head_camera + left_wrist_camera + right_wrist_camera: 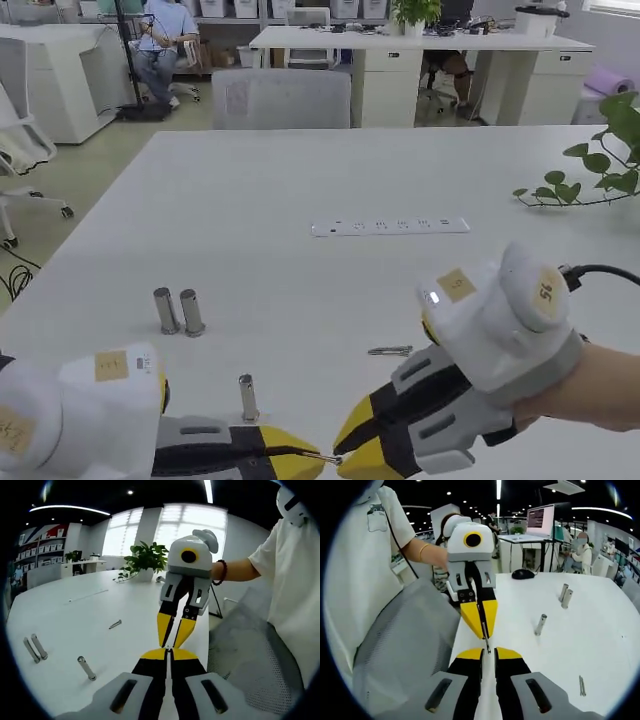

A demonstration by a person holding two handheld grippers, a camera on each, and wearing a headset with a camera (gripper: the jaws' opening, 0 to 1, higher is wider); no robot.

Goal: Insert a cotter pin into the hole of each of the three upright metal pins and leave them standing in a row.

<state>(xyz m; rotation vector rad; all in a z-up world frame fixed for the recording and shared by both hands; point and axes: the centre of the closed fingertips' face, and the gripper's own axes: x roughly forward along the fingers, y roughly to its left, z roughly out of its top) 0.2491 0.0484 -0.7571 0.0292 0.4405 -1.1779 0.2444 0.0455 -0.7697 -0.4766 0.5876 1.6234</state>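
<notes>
Two upright metal pins point(165, 310) point(191, 312) stand side by side on the white table point(300, 200), and a third metal pin point(247, 397) stands alone nearer me. My left gripper point(300, 452) and right gripper point(342, 462) meet tip to tip at the table's front edge. Both are shut on a thin cotter pin point(322, 457) that bridges their tips. In the right gripper view the cotter pin point(484, 630) lies along the left gripper's yellow fingers point(472, 617). A second cotter pin point(390, 351) lies flat on the table to the right of the lone pin.
A white power strip point(390, 227) lies across the table's middle. Plant branches point(590, 180) reach in from the right edge. A grey chair point(282, 98) stands at the far side, and a person point(165, 45) sits beyond it.
</notes>
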